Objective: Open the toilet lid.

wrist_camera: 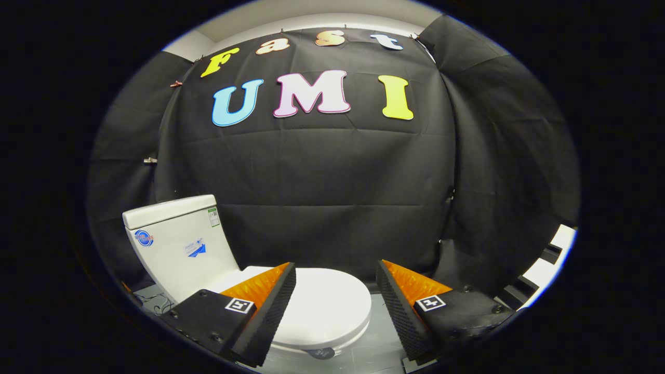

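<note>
Gripper view: my fingers spread wide, gripping nothing, closed toilet lid just ahead between them, tank beyond-left.

No text is legible: the stickers on the toilet tank are too small, and each gripper finger carries only a square marker

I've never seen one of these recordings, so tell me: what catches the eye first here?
A white toilet with its lid down sits just ahead of the gripper, whose orange-and-black fingers stand wide open, touching nothing. Its tank rises behind the left finger, against the black cloth wall.
</note>
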